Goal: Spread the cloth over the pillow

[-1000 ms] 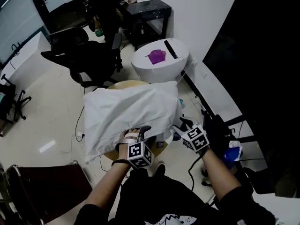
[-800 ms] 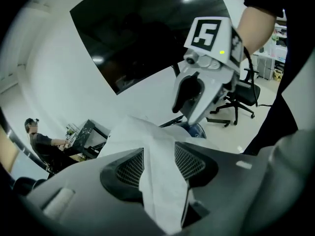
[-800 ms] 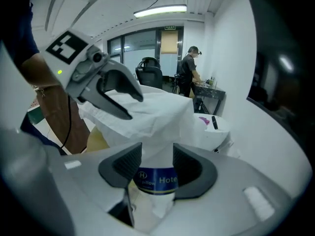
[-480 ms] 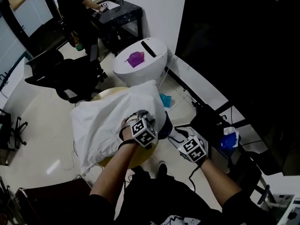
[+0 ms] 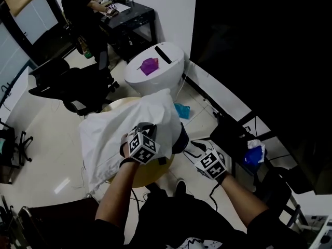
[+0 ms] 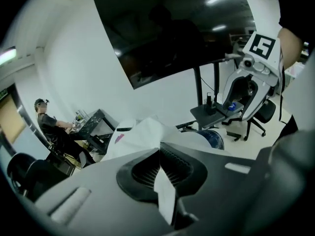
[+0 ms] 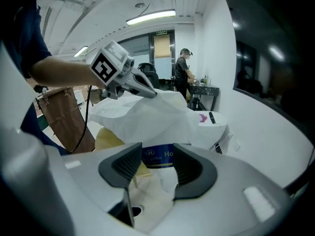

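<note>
A white cloth (image 5: 116,131) lies rumpled over the pillow on a small round wooden table (image 5: 149,173). The pillow's dark blue end (image 5: 179,137) sticks out at the right, and its blue label (image 7: 158,156) shows in the right gripper view. My left gripper (image 6: 160,154) has just been closing and is shut on a fold of the cloth (image 6: 165,194), above the pillow's near right part. Its marker cube (image 5: 141,144) shows in the head view. My right gripper (image 7: 155,164) stands open just off the pillow's blue end, with nothing pressed between its pads.
A white round drum (image 5: 155,67) with a purple scrap and a black bar on top stands beyond the table. Behind it are black office chairs (image 5: 78,82) and a person at a black desk (image 5: 78,4). A black stand and a blue object (image 5: 254,154) sit at the right.
My left gripper has moved left across the cloth and shut on a fold of it. My right gripper has stayed beside the pillow's end, still open.
</note>
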### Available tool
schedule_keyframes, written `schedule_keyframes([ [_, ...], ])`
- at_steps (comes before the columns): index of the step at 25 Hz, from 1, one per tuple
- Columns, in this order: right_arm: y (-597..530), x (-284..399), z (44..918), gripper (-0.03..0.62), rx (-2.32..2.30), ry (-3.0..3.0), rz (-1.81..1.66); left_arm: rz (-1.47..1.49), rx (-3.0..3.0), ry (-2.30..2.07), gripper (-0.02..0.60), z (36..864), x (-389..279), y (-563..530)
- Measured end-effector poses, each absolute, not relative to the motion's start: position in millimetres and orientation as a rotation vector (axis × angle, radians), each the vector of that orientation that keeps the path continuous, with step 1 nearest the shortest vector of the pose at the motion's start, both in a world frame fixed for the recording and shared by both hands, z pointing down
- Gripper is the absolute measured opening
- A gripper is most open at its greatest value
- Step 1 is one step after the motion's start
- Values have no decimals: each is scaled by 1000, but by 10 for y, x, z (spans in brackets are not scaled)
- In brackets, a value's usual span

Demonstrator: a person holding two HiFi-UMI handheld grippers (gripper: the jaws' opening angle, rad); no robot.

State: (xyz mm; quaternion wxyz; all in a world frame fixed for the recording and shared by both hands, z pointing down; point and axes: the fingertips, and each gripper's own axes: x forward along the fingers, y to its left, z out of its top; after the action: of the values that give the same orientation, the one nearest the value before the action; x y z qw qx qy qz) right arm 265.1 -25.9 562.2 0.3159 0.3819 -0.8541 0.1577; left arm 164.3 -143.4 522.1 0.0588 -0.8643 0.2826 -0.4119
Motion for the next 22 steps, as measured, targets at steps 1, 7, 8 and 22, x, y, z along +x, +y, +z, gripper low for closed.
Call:
schedule_keyframes([
  [1, -300, 2599, 5595, 209, 995, -2257, 399, -1206, -2636, 899, 1, 5116, 1556, -1445],
  [7, -546, 2199, 5475, 209, 909, -2299, 304, -978, -2664, 1242, 1, 4514, 757, -1620],
  [8, -582, 2114, 5466, 209, 890, -2301, 282, -959, -2655, 1288, 1, 4445, 610, -1643],
  [22, -962, 1341, 5787, 226, 767, -2146, 59, -980, -2609, 1632, 1, 4407, -883, -1649],
])
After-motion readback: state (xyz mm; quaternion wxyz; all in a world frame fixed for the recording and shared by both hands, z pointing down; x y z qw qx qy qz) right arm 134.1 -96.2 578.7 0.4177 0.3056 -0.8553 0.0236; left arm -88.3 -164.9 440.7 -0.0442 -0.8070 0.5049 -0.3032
